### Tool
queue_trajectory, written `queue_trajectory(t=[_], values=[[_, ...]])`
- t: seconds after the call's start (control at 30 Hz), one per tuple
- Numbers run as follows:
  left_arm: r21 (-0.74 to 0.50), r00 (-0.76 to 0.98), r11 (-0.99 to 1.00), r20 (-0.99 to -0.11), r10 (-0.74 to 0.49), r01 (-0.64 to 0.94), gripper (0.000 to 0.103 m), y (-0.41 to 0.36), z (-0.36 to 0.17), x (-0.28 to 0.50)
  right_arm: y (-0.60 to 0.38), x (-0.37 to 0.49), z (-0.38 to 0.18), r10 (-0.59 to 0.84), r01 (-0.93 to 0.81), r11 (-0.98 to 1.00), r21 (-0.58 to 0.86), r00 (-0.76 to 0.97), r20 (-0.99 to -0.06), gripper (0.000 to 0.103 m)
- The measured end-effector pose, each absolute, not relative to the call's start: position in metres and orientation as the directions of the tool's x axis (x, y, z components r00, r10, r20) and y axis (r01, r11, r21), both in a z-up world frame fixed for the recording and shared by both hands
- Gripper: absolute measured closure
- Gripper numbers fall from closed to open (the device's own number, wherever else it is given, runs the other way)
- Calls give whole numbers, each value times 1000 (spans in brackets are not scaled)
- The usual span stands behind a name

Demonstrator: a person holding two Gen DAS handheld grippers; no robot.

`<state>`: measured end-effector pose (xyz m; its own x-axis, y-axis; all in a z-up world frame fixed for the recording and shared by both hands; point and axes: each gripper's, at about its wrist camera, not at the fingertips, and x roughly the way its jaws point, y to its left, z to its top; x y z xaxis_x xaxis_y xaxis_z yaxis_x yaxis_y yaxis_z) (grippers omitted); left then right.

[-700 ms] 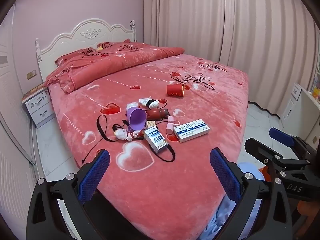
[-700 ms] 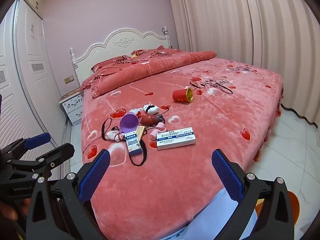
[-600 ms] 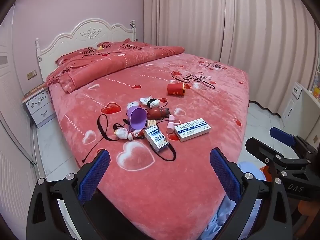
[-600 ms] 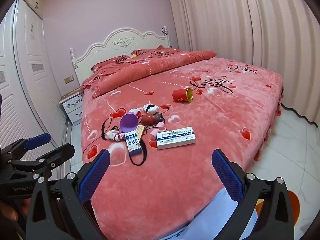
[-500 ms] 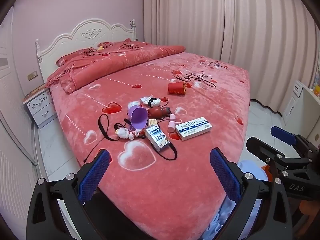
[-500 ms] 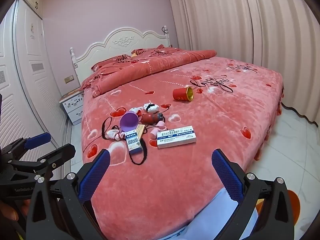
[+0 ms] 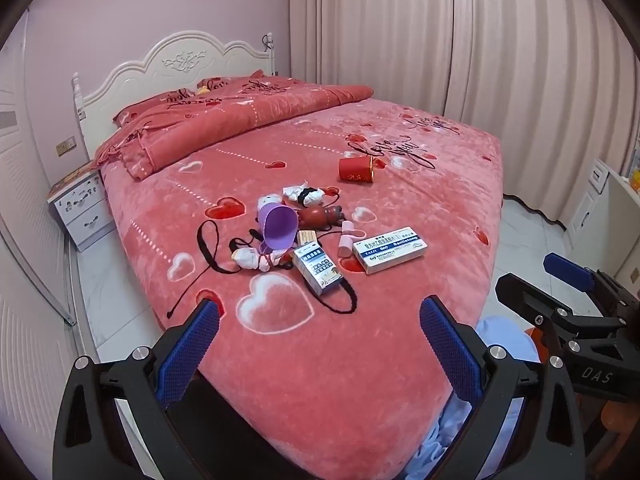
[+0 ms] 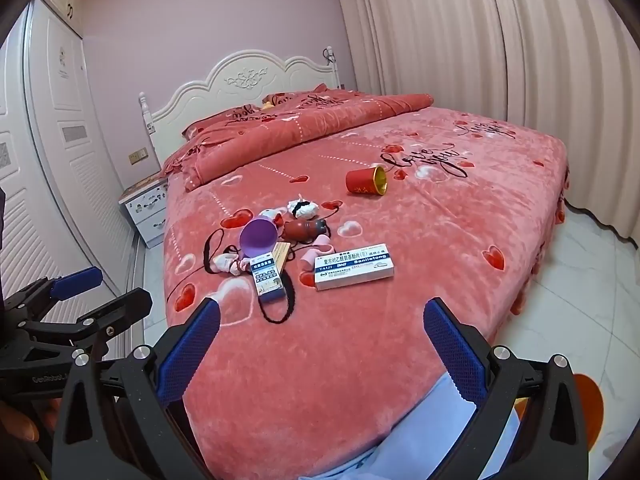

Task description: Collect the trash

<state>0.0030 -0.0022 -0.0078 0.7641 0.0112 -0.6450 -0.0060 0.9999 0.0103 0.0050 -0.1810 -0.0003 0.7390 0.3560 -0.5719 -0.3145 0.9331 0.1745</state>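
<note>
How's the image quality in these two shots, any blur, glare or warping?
Left wrist view: sharp and evenly lit, but fisheye bows the curtains, corners black. Right wrist view: equally sharp, wardrobe doors curve, medicine box print readable, no glare.

left tool (image 7: 320,350) | black frame | blue ribbed pads | silver screws

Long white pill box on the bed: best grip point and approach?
Probably pinch the long white box across its narrow width, mid-length, coming from above. It lies flat on the soft bedspread with its long sides exposed; pink rolls crowd its left end. The right gripper is open and empty.
</note>
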Motion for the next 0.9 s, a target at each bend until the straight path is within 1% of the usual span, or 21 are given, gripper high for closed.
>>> queue_trajectory(t=[0.9], values=[[9,747,1000,-664,11,-7,4,1,-20,2,-180,8,-7,357,-313,933,180,727,-587,4]])
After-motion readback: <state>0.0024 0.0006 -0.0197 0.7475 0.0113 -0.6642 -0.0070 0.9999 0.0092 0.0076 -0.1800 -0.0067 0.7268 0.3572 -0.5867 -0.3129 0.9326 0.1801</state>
